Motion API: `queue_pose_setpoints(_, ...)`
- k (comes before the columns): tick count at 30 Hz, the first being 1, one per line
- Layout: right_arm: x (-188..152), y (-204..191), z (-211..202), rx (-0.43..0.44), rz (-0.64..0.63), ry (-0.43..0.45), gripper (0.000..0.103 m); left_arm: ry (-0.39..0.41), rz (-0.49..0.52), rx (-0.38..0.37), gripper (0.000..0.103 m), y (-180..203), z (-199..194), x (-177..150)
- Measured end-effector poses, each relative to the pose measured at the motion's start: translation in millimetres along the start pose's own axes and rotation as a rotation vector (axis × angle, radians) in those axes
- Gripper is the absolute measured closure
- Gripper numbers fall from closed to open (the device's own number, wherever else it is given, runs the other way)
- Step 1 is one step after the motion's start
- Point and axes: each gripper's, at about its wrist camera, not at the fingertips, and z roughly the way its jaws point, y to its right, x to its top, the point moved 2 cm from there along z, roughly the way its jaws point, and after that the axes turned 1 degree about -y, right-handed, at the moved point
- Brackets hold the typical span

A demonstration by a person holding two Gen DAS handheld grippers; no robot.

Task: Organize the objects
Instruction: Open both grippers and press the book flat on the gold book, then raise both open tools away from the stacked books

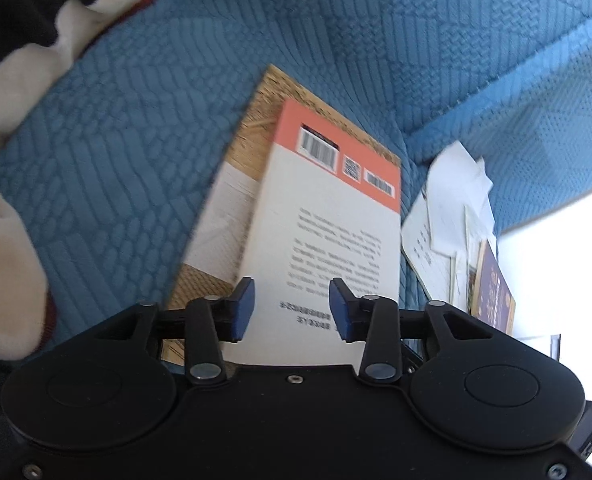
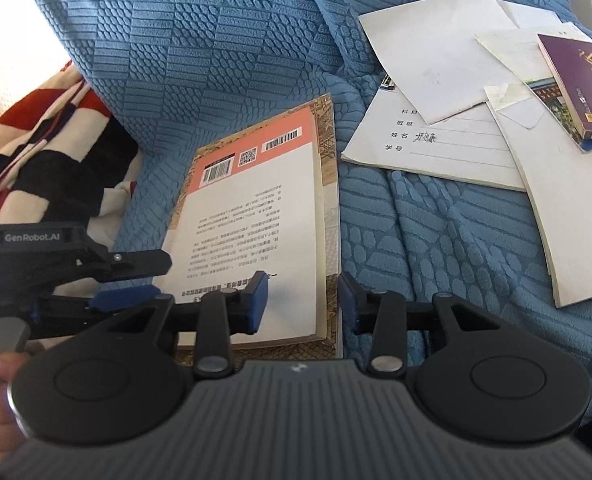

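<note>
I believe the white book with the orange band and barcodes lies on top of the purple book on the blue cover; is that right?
Not quite. The white book lies on a larger book with a tan patterned cover, as the right wrist view shows. The purple book sits apart, on the loose papers. The blue cover part is correct.

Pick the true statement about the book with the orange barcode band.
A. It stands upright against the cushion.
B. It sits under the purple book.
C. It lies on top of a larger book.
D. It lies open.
C: the orange-banded book lies closed and flat on a larger book, whose patterned cover shows past its edges.
</note>
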Motion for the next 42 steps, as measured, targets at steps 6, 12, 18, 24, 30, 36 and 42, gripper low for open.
queue_pose_setpoints(6,-0.4,-2.0,-2.0,0.006,-0.015,0.007,0.061,0.005,-0.025,0.026,0.061,-5.8,1.1,3.8)
queue_pose_setpoints(12,0.0,-7.7,-5.7,0.013,-0.052,0.061,0.061,0.002,-0.022,0.046,0.061,-5.5,4.0,3.1)
queue_pose_setpoints(18,-3.6,-18.8,4.9,-0.027,-0.155,0.037,0.061,-0.019,-0.029,0.041,0.059,-5.5,8.7,2.9)
queue_pose_setpoints(24,-2.7,-12.7,5.2,0.007,-0.105,0.029,0.061,-0.016,-0.028,0.040,0.058,-6.0,9.4,2.9)
queue_pose_setpoints(30,-4.0,-15.4,-0.8,0.057,-0.085,0.013,0.061,-0.009,-0.026,0.065,0.057,-7.5,5.4,1.3)
queue_pose_setpoints(36,-6.2,-16.8,-5.2,0.052,-0.090,-0.016,0.062,-0.017,-0.016,0.079,0.057,-9.1,0.5,-3.3)
queue_pose_setpoints(42,3.0,-16.2,-41.8,0.054,-0.085,0.012,0.062,0.016,0.064,0.120,0.055,5.5,-13.1,-10.5)
